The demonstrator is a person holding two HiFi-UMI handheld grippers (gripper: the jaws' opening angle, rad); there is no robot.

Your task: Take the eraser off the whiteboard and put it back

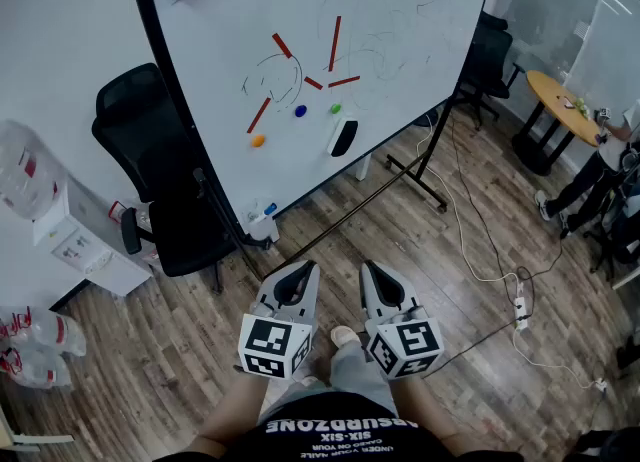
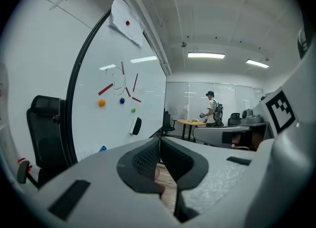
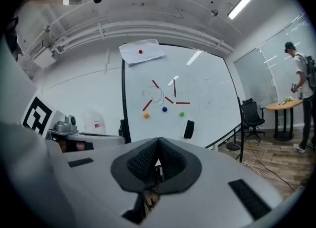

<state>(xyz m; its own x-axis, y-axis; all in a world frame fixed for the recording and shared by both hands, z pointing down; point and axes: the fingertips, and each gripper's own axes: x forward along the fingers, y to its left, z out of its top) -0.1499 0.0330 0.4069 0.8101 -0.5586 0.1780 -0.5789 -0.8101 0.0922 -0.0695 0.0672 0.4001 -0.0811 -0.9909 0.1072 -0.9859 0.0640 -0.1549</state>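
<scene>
The black eraser [image 1: 342, 137] sticks to the lower middle of the whiteboard [image 1: 400, 40], below red strips and orange, blue and green magnets. It also shows small in the left gripper view as the eraser [image 2: 136, 126] and in the right gripper view as the eraser [image 3: 188, 129]. Both grippers are held side by side in front of the person, well short of the board. My left gripper [image 1: 300, 272] is shut with nothing between its jaws. My right gripper [image 1: 372, 273] is shut and empty too.
A black office chair [image 1: 150, 165] stands left of the board. The board's wheeled base [image 1: 420, 175] and loose cables [image 1: 480, 250] lie on the wooden floor. A round table [image 1: 565, 105] with a person beside it is at far right. A white cabinet [image 1: 75, 240] sits at left.
</scene>
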